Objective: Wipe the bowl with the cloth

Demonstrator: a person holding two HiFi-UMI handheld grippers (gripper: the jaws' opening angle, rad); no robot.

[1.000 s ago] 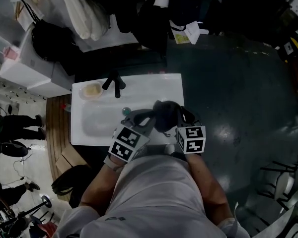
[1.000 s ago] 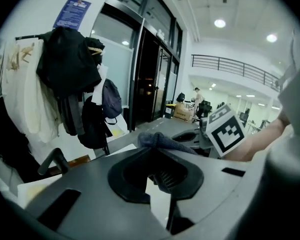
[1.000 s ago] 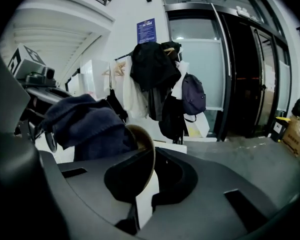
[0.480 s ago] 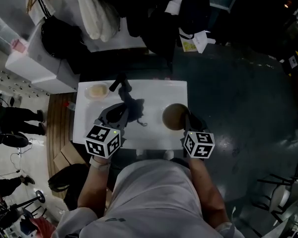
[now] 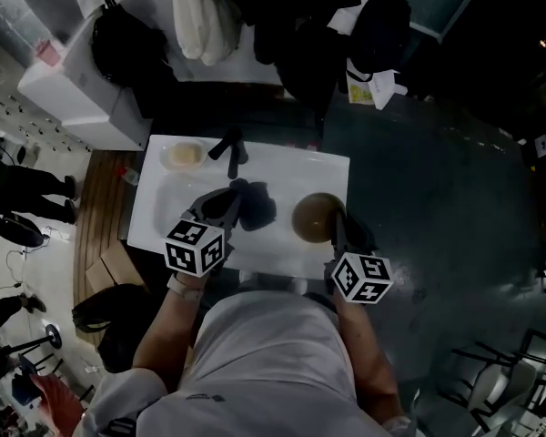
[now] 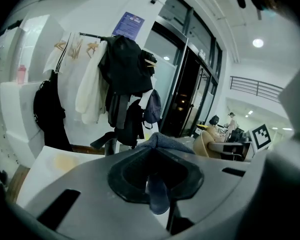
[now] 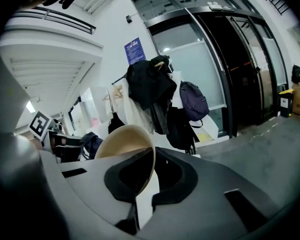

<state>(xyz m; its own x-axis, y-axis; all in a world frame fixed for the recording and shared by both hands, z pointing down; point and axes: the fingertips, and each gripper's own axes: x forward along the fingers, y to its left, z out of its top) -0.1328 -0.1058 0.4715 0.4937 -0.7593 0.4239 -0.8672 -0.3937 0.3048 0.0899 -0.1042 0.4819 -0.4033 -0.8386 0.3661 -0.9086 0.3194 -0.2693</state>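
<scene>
**Over the white table: cloth and bowl held apart**

Head view: above the table (image 5: 282,167), the left gripper (image 5: 229,206) carries the dark cloth (image 5: 253,204) and the right gripper (image 5: 338,230) carries the tan bowl (image 5: 315,217). The cloth lies left of the bowl, near but not touching.

Left gripper view: fingers nearly closed, pinching a fold of cloth (image 6: 160,144).

Right gripper view: fingers clamped on the bowl (image 7: 122,141) at its rim (mouth apparently turned toward the cloth side). The cloth-bearing hand would probably have to travel rightward to wipe.

A black faucet (image 5: 229,146) and a yellowish lump (image 5: 184,155) sit on the white sink top (image 5: 291,167), coats (image 6: 121,66) hanging beyond.
</scene>
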